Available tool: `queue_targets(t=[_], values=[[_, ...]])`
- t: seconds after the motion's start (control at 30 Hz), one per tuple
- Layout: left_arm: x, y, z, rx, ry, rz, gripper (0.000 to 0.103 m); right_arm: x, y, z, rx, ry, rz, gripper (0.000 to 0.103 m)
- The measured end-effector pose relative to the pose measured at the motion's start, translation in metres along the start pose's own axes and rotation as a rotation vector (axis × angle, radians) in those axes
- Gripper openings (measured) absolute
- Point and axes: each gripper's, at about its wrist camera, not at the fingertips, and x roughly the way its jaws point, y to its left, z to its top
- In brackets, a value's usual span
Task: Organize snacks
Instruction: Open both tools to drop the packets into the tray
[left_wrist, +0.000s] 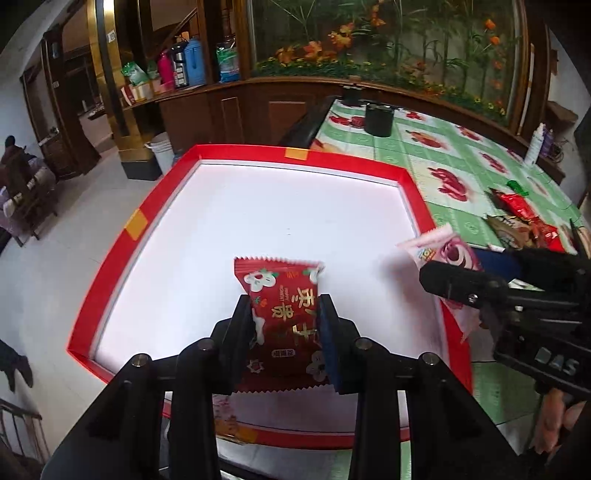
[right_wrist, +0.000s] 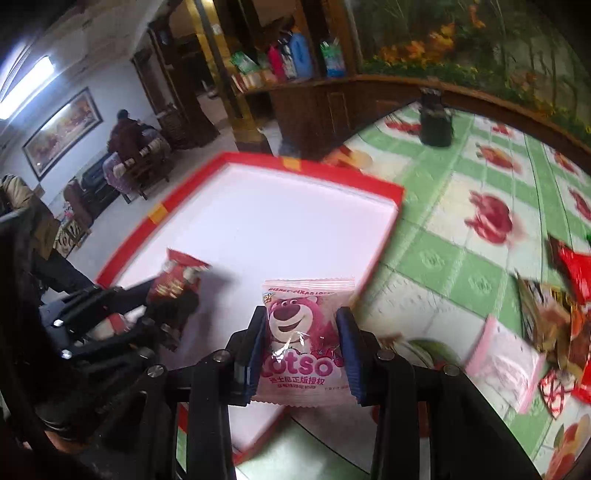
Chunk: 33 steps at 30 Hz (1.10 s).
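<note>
Left claw (left_wrist: 286, 325) is pinching red packet (left_wrist: 282, 317), right claw (right_wrist: 303, 347) pink Lotso packet (right_wrist: 304, 339); both prob. light, crinkly, slippery, so gripping mid-body.

The white floor of the red-rimmed tray (left_wrist: 417, 192) lay open beyond both held packets, bounded only by its low rim. To the right on the desk (right_wrist: 436, 258), a heap of snack wrappers (right_wrist: 554, 321) crowded the near edge, and a dark cup (right_wrist: 436, 122) stood far back.

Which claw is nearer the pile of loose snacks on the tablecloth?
Right. The right claw holds its packet over the tray edge beside the pile; the left claw is farther away, over the tray.
</note>
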Motion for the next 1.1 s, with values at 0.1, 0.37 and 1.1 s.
queue_targets(t=[0.1, 0.37, 1.1], values=[[0.001, 0.001, 0.000, -0.008, 0.001, 0.027, 0.041, 0.006, 0.012, 0.002, -0.044, 0.022, 0.023, 0.038], [-0.005, 0.014, 0.001, -0.049, -0.021, 0.115, 0.070, 0.025, -0.002, -0.010, 0.094, 0.122, 0.208, 0.046], [-0.045, -0.082, 0.015, 0.136, -0.117, -0.040, 0.071, -0.157, -0.156, -0.095, 0.284, -0.152, -0.124, 0.068]])
